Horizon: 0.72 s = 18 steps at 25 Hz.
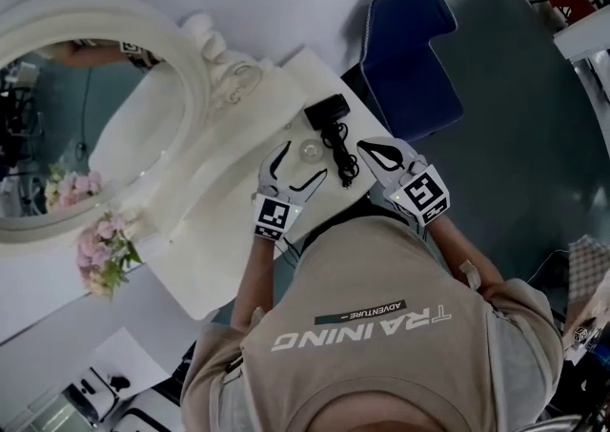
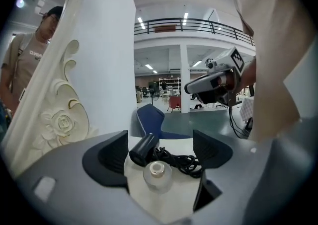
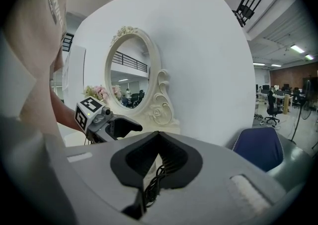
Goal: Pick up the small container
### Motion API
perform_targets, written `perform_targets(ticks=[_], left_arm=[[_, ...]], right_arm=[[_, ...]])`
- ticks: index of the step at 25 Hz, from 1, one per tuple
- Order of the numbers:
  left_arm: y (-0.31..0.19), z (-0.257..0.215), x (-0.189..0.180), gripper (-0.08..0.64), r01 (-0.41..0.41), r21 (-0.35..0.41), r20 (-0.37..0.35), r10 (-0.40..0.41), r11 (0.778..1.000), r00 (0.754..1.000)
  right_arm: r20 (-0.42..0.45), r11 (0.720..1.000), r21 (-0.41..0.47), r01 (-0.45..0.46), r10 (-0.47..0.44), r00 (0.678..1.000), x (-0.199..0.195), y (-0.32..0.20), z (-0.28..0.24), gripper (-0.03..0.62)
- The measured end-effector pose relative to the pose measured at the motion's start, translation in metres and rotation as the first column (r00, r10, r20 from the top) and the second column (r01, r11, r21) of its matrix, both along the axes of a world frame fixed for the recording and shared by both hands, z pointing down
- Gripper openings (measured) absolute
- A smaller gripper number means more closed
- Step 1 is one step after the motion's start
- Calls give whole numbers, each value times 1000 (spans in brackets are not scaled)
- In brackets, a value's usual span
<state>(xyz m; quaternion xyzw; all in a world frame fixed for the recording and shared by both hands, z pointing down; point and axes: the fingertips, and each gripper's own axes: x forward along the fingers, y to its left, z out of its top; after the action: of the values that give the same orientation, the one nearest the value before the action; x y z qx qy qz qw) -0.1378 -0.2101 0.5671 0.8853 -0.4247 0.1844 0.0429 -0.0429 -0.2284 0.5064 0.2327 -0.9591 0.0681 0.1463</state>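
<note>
Left tool (image 2: pixel 160 144) open, straddling one small container (image 2: pixel 157 173), not touching; right tool (image 3: pixel 158 137) closed; one black corded dryer (image 2: pixel 144 149) behind.

I'm in a big open office hall. A railed balcony (image 2: pixel 194 24) and strip lights (image 2: pixel 141 22) show upper centre, desk chairs (image 3: pixel 272 106) far right.
</note>
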Motion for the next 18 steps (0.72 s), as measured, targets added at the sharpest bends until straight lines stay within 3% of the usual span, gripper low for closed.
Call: perform_targets(ticks=[8,14,18], left_arm=[[-10,50,-5,417,-44,-98,31,47,994,998],[-11,109,-2,416,-101,-206,61,116,973,991],[-15,135,-4,408,-105,-258,38,118,961,992]], right_arm=[[-27,999,-33,-32,31,999,7,-9,9,3],[-46,996,-71,-49,45,998,10,-9,19,3],[-75,994,-90,-56,50,996,13,-8,26,3]])
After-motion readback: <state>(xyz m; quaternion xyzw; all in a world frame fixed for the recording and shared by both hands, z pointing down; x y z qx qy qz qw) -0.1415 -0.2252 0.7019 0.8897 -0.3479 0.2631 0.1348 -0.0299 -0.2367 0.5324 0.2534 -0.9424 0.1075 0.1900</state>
